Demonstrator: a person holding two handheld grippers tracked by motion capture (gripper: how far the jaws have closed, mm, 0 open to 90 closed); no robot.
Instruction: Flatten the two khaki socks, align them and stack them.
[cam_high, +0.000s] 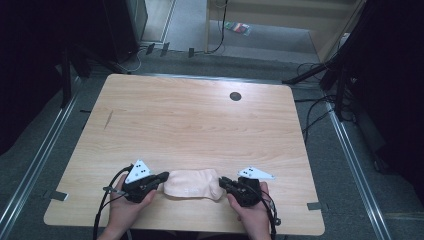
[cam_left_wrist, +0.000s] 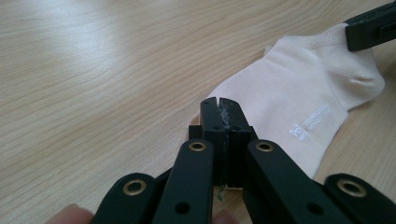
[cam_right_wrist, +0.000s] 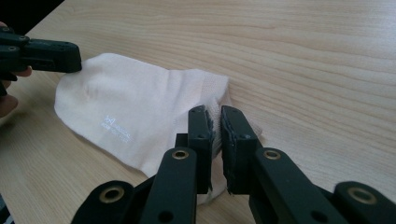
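Left gripper (cam_left_wrist: 219, 103) jaws pressed together at one end of the cream ankle sock (cam_high: 192, 183); right gripper (cam_right_wrist: 215, 122) jaws slightly apart at its ribbed cuff, on the light wooden table (cam_high: 190, 120).

A light wooden table (cam_high: 200, 125) with rounded corners carries a single pale pink sock (cam_high: 192, 183), lying flat near its front edge between the two sets of fingers, with white lettering showing on its fabric. Far beyond the fingers, toward the table's back edge, a small dark round hole (cam_high: 235, 96) sits in the wood. A short dark mark (cam_high: 108, 119) lies off to the left.
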